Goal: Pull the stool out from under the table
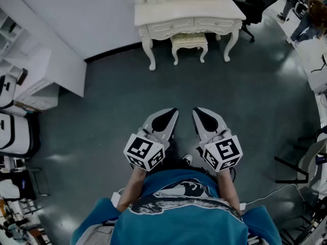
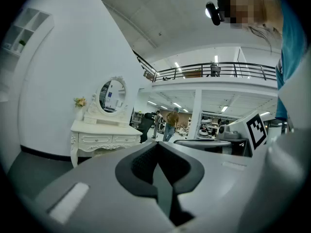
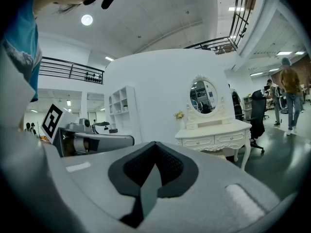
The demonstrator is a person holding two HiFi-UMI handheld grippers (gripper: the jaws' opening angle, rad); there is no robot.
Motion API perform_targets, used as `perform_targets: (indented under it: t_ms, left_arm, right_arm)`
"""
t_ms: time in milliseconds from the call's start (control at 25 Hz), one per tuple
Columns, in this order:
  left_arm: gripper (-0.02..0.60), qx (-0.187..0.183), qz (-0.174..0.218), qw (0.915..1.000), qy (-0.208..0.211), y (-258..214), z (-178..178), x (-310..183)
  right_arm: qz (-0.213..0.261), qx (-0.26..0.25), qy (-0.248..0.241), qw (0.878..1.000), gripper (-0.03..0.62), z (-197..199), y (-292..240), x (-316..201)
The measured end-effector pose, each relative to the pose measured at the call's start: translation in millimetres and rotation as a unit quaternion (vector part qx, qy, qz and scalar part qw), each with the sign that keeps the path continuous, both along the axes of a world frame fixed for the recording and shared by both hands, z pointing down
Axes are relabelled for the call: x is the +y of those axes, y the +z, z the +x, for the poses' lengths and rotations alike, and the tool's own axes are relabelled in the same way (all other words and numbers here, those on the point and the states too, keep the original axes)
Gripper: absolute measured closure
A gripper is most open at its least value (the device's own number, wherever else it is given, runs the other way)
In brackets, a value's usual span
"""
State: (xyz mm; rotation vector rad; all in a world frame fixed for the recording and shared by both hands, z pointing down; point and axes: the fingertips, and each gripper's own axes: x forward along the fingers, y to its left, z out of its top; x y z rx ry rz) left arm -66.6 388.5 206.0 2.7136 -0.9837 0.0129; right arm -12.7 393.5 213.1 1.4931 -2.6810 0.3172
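Observation:
A cream stool [image 1: 189,41] stands tucked between the legs of a white dressing table [image 1: 189,13] at the far end of the grey floor. My left gripper [image 1: 172,114] and right gripper [image 1: 196,113] are held side by side close to the person's body, far short of the stool, both pointing toward it. Both are shut with nothing between the jaws. In the left gripper view my left gripper [image 2: 156,148] covers the stool, and the table [image 2: 104,131] with its oval mirror [image 2: 112,95] shows. In the right gripper view my right gripper [image 3: 154,147] leaves the stool's top [image 3: 220,153] just peeking under the table [image 3: 214,132].
A white partition wall [image 1: 76,14] runs along the left, with a white shelf unit [image 1: 33,86] in front of it. A black office chair [image 1: 255,4] stands right of the table. People [image 1: 306,14] are at the far right. A dark frame [image 1: 291,167] and a white cable [image 1: 271,190] lie at the right.

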Motion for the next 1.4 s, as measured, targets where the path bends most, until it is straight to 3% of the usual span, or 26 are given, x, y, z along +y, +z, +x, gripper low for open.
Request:
perform_targets:
  t_ms: [320,600,1080,1400]
  left_arm:
    - [0.565,-0.002,-0.006,1.0000,-0.006,4.5,-11.4,-9.5]
    - [0.565,-0.004,-0.011,0.9999,-0.006,7.5,-21.5,-34.4]
    - [0.566,-0.002,0.001,1.0000,0.002,-10.4,-55.1,-125.3]
    - [0.565,-0.012,0.009,0.9995,0.029,-6.7,-77.4,-173.7]
  right_arm:
    - [0.000,-0.039,-0.005,0.999,0.592,-5.4,-0.5,-7.3]
    - [-0.001,-0.043,-0.002,0.999,0.591,-12.1,2.0,-29.5]
    - [-0.004,-0.061,0.015,0.998,0.591,-36.7,-9.3,-111.6]
    - [-0.003,-0.068,0.040,0.997,0.591,-60.9,-4.3,-159.2]
